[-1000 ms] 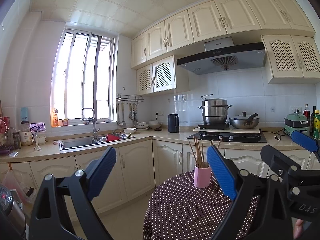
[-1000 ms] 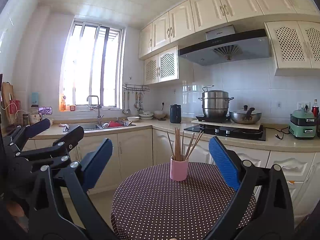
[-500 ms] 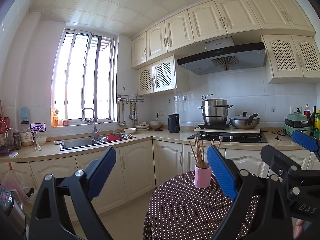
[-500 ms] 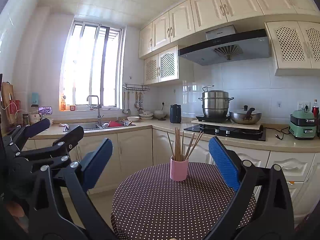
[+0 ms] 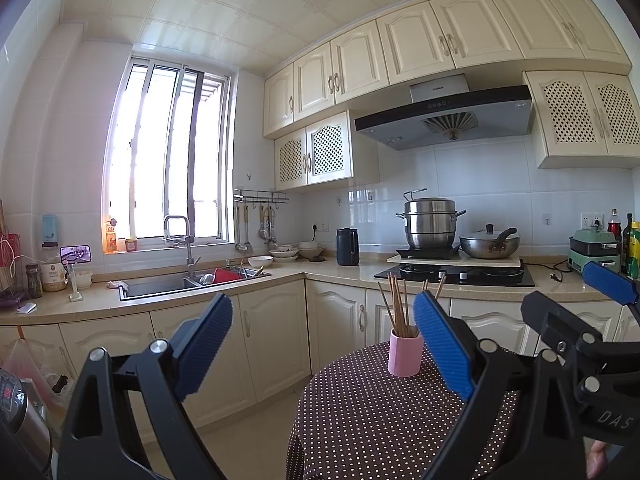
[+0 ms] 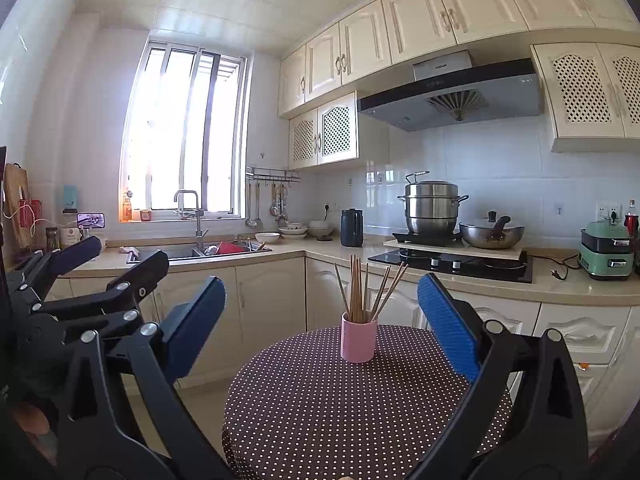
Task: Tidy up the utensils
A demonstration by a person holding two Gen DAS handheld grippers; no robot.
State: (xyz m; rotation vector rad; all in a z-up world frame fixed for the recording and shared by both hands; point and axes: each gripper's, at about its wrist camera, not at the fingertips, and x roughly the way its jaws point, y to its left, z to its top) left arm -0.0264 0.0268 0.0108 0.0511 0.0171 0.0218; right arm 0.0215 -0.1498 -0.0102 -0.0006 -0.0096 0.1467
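chopsticks (image 6: 362, 292) upright in pink cup (image 6: 358, 342)

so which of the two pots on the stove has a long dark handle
The low, wide pan on the right side of the stove. Its dark handle angles up over the rim. The tall stacked steamer pot left of it has only short side handles.

The left black gripper with blue ribbed pads (image 5: 322, 344) and the matching right gripper (image 6: 320, 320) hover side by side, jaws spread wide, gripping nothing.
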